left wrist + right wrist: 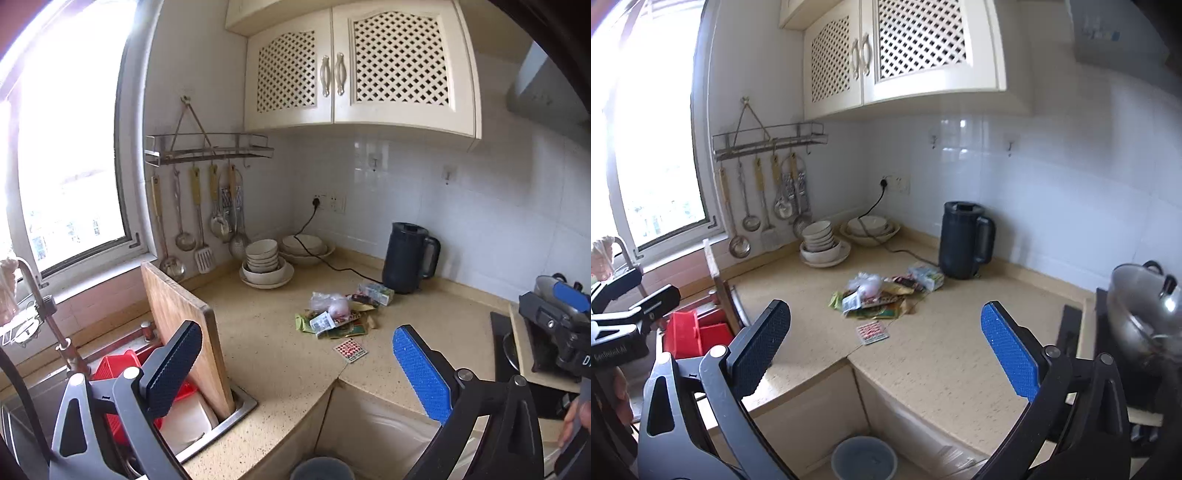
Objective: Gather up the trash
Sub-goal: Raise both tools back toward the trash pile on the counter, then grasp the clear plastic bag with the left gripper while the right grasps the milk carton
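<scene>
Both sets of jaws stand wide apart and hold nothing. The left gripper hovers above the desk near its inner corner; the right gripper hovers likewise. The trash pile of wrappers and a crumpled clear bag lies on the desk, near the black electric kettle. One small red-dotted packet lies apart, just in front of the pile. Below the desk's corner stands a grey bin, possibly lined. Stacked bowls sit by the wall, a wooden cutting board leans in the sink
</scene>
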`<state>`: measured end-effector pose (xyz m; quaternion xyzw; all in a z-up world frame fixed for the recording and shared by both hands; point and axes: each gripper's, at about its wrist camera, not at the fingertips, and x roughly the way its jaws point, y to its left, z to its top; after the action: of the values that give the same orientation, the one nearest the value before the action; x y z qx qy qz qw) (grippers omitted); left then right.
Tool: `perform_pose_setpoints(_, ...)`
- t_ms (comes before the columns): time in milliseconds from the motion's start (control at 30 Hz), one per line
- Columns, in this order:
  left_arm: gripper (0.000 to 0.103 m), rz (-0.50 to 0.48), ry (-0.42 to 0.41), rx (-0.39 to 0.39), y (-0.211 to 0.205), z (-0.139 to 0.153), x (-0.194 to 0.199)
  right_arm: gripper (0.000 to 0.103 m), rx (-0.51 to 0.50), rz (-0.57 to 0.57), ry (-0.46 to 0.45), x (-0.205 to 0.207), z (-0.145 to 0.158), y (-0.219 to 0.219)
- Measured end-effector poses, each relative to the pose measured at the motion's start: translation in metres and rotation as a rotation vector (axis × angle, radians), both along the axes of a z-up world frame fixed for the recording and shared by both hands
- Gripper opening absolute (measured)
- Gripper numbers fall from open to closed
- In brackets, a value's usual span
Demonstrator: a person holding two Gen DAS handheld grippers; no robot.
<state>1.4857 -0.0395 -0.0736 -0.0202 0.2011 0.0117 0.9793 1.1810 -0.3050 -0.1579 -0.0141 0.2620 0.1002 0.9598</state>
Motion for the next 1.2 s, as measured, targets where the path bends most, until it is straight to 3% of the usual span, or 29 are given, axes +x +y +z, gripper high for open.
perform_pose_setpoints(167, 0.102, -0.007, 0.034, -0.022, 0.003, -0.004, 0.04, 0.103, -0.006, -0.043, 0.008, 0.023, -0.003, -0.007)
perform_pose_setpoints(267, 0.102, -0.002, 0.052, -0.019, -0.002, -0.023, 0.08, 0.103, -0.013, -0.052, 0.019, 0.048, -0.014, -0.012)
perform_pose_setpoints(333, 0.102, -0.009, 0.082, -0.011, -0.007, -0.018, 0.105, 0.103, -0.014, -0.053, 0.04, 0.07, -0.028, -0.012)
perform_pose_setpoints(367, 0.102, -0.015, 0.104, -0.005, -0.011, -0.034, 0.127, 0.103, -0.013, -0.051, 0.056, 0.083, -0.036, -0.012)
perform_pose_setpoints(433, 0.102, -0.025, 0.141, -0.012, -0.017, -0.032, 0.162, 0.103, 0.001, -0.039, 0.085, 0.109, -0.051, -0.015)
perform_pose_setpoints(500, 0.102, -0.033, 0.193, -0.019, -0.027, -0.059, 0.213, 0.103, -0.001, -0.03, 0.118, 0.14, -0.068, -0.018)
perform_pose_setpoints(900, 0.102, -0.007, 0.424, -0.024, -0.096, -0.166, 0.509, 0.103, -0.088, 0.076, 0.336, 0.374, -0.187, -0.046)
perform_pose_setpoints(967, 0.102, 0.001, 0.465, -0.011, -0.101, -0.188, 0.546, 0.103, -0.1, 0.097, 0.37, 0.406, -0.21, -0.047)
perform_pose_setpoints(1000, 0.102, 0.011, 0.483, -0.001, -0.105, -0.179, 0.559, 0.103, -0.105, 0.104, 0.382, 0.417, -0.218, -0.047)
perform_pose_setpoints(1200, 0.102, 0.03, 0.588, 0.018, -0.113, -0.204, 0.609, 0.103, -0.108, 0.17, 0.47, 0.474, -0.27, -0.046)
